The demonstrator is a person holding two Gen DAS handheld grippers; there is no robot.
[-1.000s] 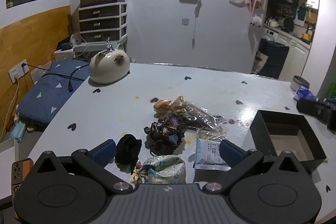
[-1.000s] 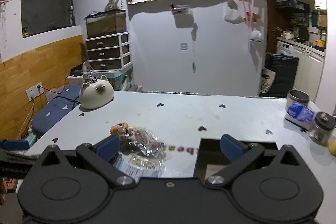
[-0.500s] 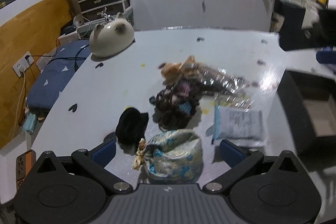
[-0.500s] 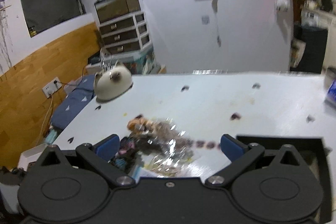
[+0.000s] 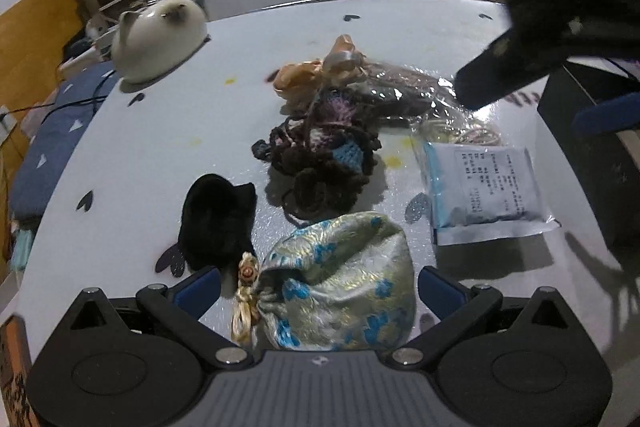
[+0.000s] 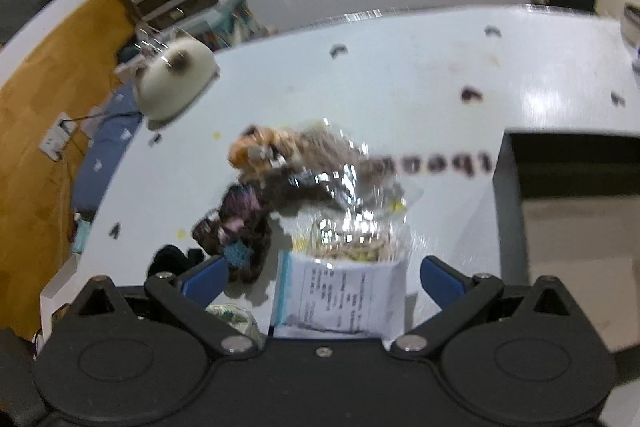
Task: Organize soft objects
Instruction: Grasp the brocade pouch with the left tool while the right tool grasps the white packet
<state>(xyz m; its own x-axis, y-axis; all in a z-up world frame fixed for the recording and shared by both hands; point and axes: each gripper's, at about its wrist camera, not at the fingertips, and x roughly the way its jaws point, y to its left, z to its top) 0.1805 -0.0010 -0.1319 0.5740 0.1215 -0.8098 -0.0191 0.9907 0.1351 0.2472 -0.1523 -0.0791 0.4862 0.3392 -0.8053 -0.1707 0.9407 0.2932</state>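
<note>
My left gripper (image 5: pixel 318 283), fingers spread wide, straddles the brocade pouch (image 5: pixel 340 283) on the table (image 5: pixel 140 147). It looks light and squashy (slippery satin), so I'd pinch its gathered neck. My right gripper (image 6: pixel 322 277), also spread, hangs above the paper packet (image 6: pixel 340 301).

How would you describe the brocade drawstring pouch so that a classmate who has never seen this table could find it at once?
Start at the pale table and find the cluster of soft things in its middle. The brocade pouch lies at the near end, between the open fingers of the left gripper. Unlike the black pouch beside it, it is silvery with blue flowers and a gold tassel.
</note>
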